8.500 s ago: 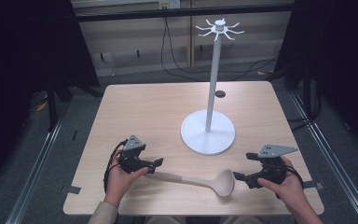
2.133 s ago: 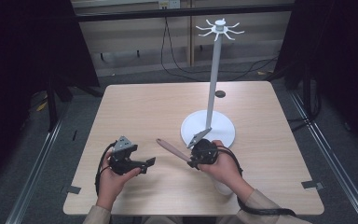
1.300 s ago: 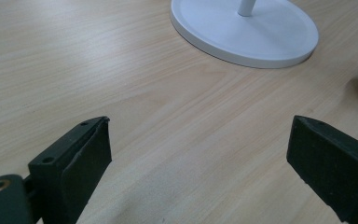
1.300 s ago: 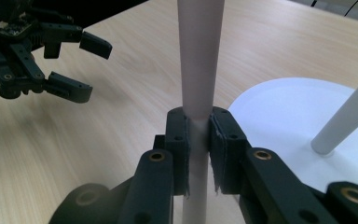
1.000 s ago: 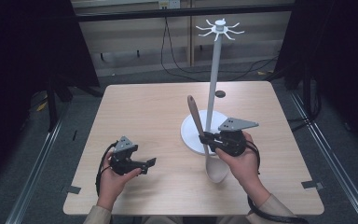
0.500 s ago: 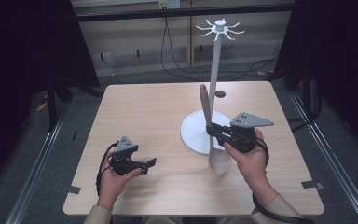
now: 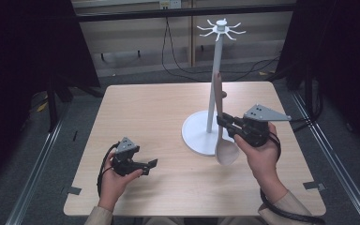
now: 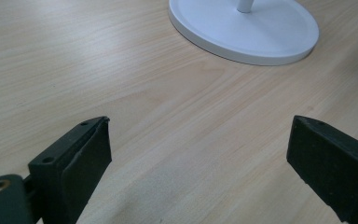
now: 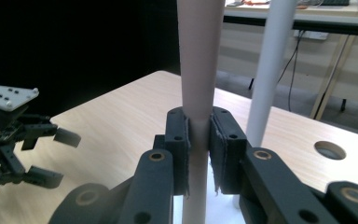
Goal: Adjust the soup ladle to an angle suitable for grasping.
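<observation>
A pale wooden spoon (image 7: 219,117) stands nearly upright, bowl down near the table and handle up, just in front of the white stand's pole (image 7: 214,79). My right gripper (image 7: 224,125) is shut on its handle (image 9: 196,84), the pads pressing on both sides. The stand has a round white base (image 7: 194,133) and a ring of hooks (image 7: 221,28) at its top. My left gripper (image 7: 152,167) rests low at the table's front left, open with bare wood between its jaws; the stand's base (image 8: 244,28) lies ahead of it.
The light wooden table (image 7: 150,108) has a small round hole (image 9: 328,150) behind the stand. Black cables trail from both grippers. Metal floor rails run along both sides of the table, and dark curtains stand at left and right.
My right hand has lifted the spoon and swung it further upright, carrying it a little to the right toward the pole. The left gripper has stayed where it was.
</observation>
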